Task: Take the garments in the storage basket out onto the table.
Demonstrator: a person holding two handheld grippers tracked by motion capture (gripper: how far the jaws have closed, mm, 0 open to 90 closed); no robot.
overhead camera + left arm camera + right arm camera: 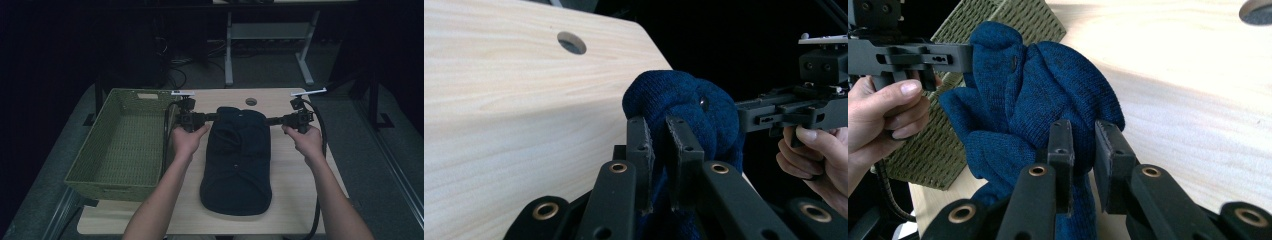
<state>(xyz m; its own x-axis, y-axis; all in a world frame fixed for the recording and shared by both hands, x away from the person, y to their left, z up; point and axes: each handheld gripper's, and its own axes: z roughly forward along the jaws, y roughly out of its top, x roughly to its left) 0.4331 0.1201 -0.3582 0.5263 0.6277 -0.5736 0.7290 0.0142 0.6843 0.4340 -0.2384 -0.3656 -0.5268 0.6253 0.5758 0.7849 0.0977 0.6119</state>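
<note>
- While the left gripper (pixel 659 145) points across the table, its jaws are clamped on a bunched fold of the dark blue knit sweater (pixel 684 107), the fabric squeezed in the narrow gap between the pads.
- Opposite it, the right gripper (pixel 1088 150) is likewise clamped on a gathered edge of the same sweater, with knit cloth spilling out on either side of its jaws.
- Seen from the high view, the left gripper (pixel 212 117) and the right gripper (pixel 270 120) bite the sweater's (pixel 237 160) far end from its two sides, and each is held in one of the person's hands.
- From that pinched far end, the sweater stretches back toward the person along the middle of the light wooden table (pixel 285 200).
- Just left of the sweater, a green woven basket (pixel 120 145) sits at the table's left edge.
</note>
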